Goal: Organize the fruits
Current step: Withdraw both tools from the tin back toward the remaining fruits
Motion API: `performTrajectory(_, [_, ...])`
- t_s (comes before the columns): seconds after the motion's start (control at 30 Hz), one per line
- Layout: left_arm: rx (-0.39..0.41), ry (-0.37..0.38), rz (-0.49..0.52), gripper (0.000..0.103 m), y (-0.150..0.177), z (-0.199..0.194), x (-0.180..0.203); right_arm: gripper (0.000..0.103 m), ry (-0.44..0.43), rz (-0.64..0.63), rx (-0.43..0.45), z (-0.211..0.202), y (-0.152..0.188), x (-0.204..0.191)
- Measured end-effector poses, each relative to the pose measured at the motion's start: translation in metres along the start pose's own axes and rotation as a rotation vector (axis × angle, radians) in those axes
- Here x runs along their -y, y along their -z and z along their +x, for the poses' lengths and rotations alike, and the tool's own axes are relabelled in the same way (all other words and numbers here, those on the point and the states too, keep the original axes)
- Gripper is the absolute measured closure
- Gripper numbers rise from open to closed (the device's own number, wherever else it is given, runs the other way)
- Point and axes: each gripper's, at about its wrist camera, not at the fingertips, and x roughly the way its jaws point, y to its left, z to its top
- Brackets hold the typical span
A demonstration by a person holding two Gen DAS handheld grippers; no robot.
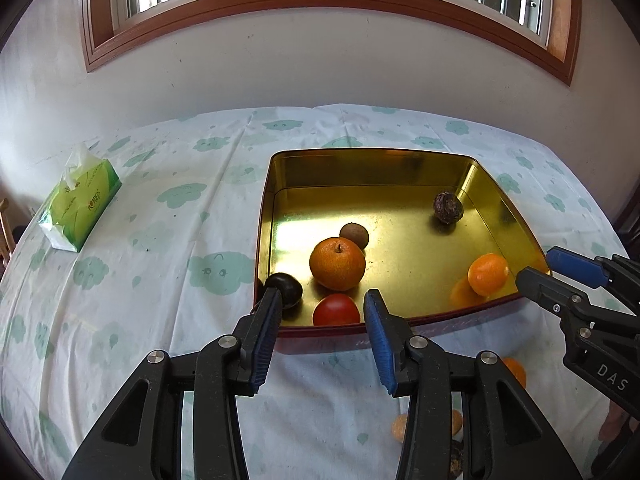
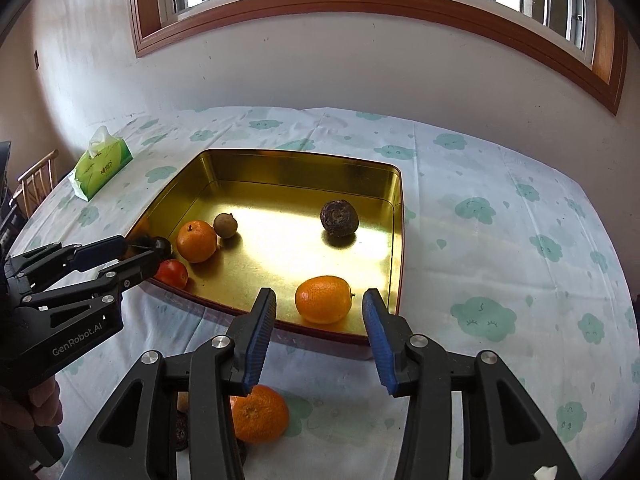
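A gold tin tray [image 1: 400, 156] on the cloud-print tablecloth holds a big orange [image 1: 337, 263], a small brown fruit [image 1: 354, 235], a dark plum [image 1: 285, 288], a red tomato [image 1: 336, 310], a wrinkled dark fruit [image 1: 448, 207] and a second orange [image 2: 323, 299]. My left gripper [image 1: 324, 300] hovers open over the tray's near edge, with the tomato lying below the gap, untouched. At the tray's near right corner my right gripper [image 2: 320, 298] is open too; the second orange sits in the tray between its fingers with space on both sides. Another orange [image 2: 260, 414] lies on the cloth under the right gripper.
A green tissue pack [image 1: 80, 208] lies at the table's far left. A dark fruit [image 2: 182, 432] and a pale piece [image 2: 183, 402] lie on the cloth near the front. A wooden chair [image 2: 36, 184] stands past the left edge. Wall and window are behind.
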Motion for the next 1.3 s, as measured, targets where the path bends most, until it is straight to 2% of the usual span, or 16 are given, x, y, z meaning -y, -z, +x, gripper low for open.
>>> performTrajectory(0.23, [0.006,-0.005,-0.008,0.059,0.03,-0.025,-0.003,0.06,0.016,0.008,0.012,-0.027,0.028,0.004])
performTrajectory(0.5, [-0.031,-0.021,-0.025,0.059,0.076,-0.036,-0.009,0.06,0.024,0.003,-0.025,-0.041,0.074,-0.002])
performTrajectory(0.73, [-0.036,-0.037,-0.029,0.059,0.108,-0.049,-0.012,0.06,-0.015,0.025,-0.045,-0.048,0.106,-0.013])
performTrajectory(0.97, [-0.028,-0.049,-0.048,0.059,0.121,-0.058,-0.02,0.06,-0.059,0.015,-0.082,-0.045,0.118,-0.026])
performTrajectory(1.3, [-0.039,-0.048,-0.07,0.059,0.124,-0.054,-0.029,0.06,-0.083,-0.028,-0.117,-0.025,0.113,-0.05])
